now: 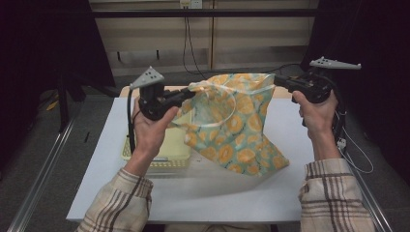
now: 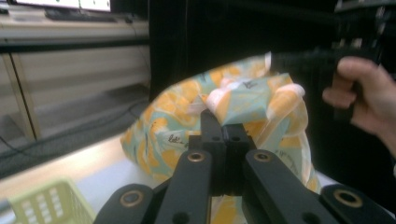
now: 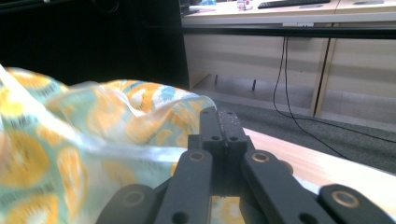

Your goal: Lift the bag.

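A teal cloth bag printed with orange slices hangs above the white table, its bottom resting on the tabletop. My left gripper is shut on the bag's upper left edge. My right gripper is shut on its upper right corner. In the left gripper view the jaws pinch a fold of the bag, and the other hand holds its gripper at the bag's far edge. In the right gripper view the closed jaws sit at the rim of the blurred bag.
A pale yellow-green plastic basket lies on the table under my left hand and the bag's left side; its corner shows in the left gripper view. Beyond the table's far edge are grey floor, wooden panels and hanging cables.
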Motion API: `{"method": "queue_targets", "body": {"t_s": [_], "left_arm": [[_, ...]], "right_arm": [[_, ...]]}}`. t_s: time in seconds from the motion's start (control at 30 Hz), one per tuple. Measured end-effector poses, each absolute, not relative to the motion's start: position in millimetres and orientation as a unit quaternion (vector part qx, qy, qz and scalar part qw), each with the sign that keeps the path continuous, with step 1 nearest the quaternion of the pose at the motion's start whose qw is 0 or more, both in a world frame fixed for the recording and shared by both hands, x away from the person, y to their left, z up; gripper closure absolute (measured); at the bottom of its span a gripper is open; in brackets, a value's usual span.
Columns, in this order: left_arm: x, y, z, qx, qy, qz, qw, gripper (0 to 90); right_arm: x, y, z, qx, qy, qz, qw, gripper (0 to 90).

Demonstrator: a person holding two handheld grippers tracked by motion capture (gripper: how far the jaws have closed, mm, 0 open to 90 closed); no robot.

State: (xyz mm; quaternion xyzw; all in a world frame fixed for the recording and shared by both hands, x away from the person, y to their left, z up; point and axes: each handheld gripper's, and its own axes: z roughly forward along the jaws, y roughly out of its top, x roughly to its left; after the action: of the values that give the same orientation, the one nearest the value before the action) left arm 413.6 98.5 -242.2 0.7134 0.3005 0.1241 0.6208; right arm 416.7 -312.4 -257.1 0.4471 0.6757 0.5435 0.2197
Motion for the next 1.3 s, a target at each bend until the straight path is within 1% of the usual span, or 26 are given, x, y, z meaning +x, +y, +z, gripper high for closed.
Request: {"method": "queue_targets", "body": {"t_s": [0.17, 0.33, 0.43, 0.6, 0.8, 0.97, 1.1, 1.3], "left_arm": [[418, 105, -212, 0.696, 0.296, 0.136, 0.64, 90.0], [416, 107, -202, 0.688, 0.292, 0.146, 0.648, 90.0], [420, 106, -212, 0.702, 0.299, 0.156, 0.627, 90.0], [433, 100, -241, 0.724, 0.315, 0.135, 0.598, 90.0], [443, 92, -269, 0.751, 0.329, 0.131, 0.558, 90.0], [443, 86, -287, 0.763, 0.332, 0.129, 0.539, 90.0], [446, 85, -299, 0.771, 0.336, 0.136, 0.523, 90.0], [448, 81, -309, 0.775, 0.335, 0.123, 0.521, 89.7]], "right_arm": [[419, -313, -243, 0.442, 0.675, 0.545, 0.227, 90.0], [418, -312, -227, 0.431, 0.67, 0.556, 0.237, 90.0], [418, -314, -230, 0.436, 0.673, 0.547, 0.241, 90.0], [428, -325, -248, 0.457, 0.669, 0.539, 0.23, 90.0], [432, -332, -263, 0.471, 0.673, 0.522, 0.228, 90.0], [432, -331, -277, 0.473, 0.684, 0.504, 0.231, 90.0], [432, -332, -291, 0.48, 0.686, 0.499, 0.222, 90.0], [429, -330, -316, 0.488, 0.69, 0.483, 0.228, 90.0]]}}
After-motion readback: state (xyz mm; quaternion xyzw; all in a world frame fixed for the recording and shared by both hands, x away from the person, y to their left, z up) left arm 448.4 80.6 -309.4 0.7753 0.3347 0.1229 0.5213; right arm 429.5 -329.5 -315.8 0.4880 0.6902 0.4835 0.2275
